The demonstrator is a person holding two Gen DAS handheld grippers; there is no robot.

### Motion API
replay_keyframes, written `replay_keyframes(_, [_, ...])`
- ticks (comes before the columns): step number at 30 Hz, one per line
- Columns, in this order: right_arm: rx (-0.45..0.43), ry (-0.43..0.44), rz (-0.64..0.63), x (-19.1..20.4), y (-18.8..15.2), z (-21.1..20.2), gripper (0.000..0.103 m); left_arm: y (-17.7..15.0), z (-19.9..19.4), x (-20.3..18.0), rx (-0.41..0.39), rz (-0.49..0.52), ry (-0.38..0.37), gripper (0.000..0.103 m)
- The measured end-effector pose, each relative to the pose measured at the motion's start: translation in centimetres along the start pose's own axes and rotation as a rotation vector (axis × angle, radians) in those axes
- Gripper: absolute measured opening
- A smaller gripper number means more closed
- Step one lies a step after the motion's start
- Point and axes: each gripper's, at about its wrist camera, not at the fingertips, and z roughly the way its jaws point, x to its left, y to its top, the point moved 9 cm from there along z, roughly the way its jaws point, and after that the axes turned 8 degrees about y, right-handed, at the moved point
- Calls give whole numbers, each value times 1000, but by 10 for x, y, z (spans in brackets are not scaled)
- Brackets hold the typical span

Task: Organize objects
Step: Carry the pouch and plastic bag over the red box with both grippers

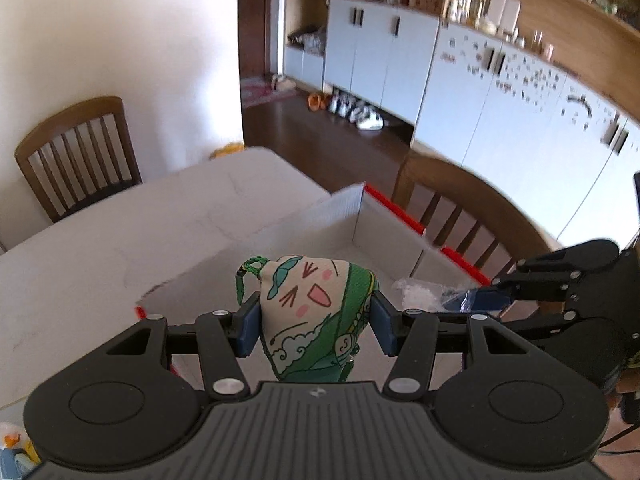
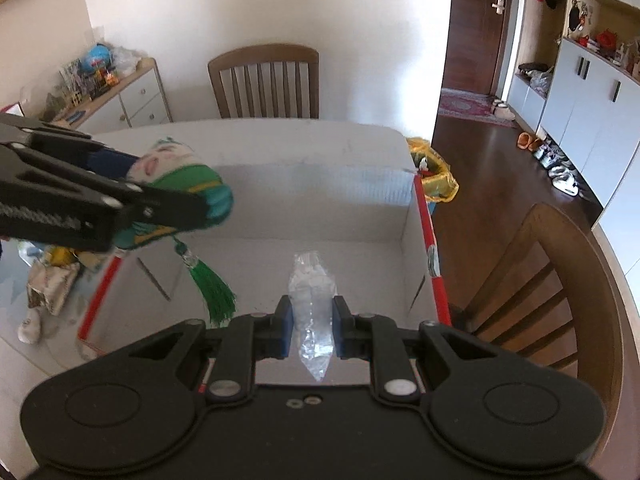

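Note:
My left gripper point(image 1: 316, 322) is shut on a cream and green cloth sachet point(image 1: 316, 312) with a cartoon face. It holds it above the open white box point(image 1: 384, 236) with red edges. In the right wrist view the left gripper point(image 2: 168, 200) holds the sachet point(image 2: 180, 188) over the box's left side, its green tassel point(image 2: 214, 292) hanging down. My right gripper point(image 2: 311, 328) is shut on a clear plastic bag point(image 2: 314, 300) above the box floor point(image 2: 360, 272). The right gripper point(image 1: 488, 296) also shows in the left wrist view, with the bag point(image 1: 416, 294) at its tip.
The box stands on a white table point(image 1: 120, 248). Wooden chairs stand at the far side point(image 2: 264, 80) and at the right point(image 2: 560, 288). Several small items point(image 2: 48, 280) lie on the table left of the box. A yellow bag point(image 2: 434, 176) sits past the table's corner.

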Motion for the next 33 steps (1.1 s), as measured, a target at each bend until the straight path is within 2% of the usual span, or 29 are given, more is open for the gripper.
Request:
replay_keyframes(9, [76, 26, 4, -14, -12, 34, 18, -18, 61, -5, 119, 32, 19, 55])
replay_keyframes(18, [135, 47, 8, -16, -22, 54, 18, -37, 103, -4, 223, 41, 26, 55])
replay_keyframes(27, [181, 57, 32, -25, -29, 66, 19, -61, 123, -3, 315, 42, 29, 58])
replay_keyframes(33, [194, 63, 34, -25, -29, 67, 23, -71, 124, -2, 348, 47, 36, 63])
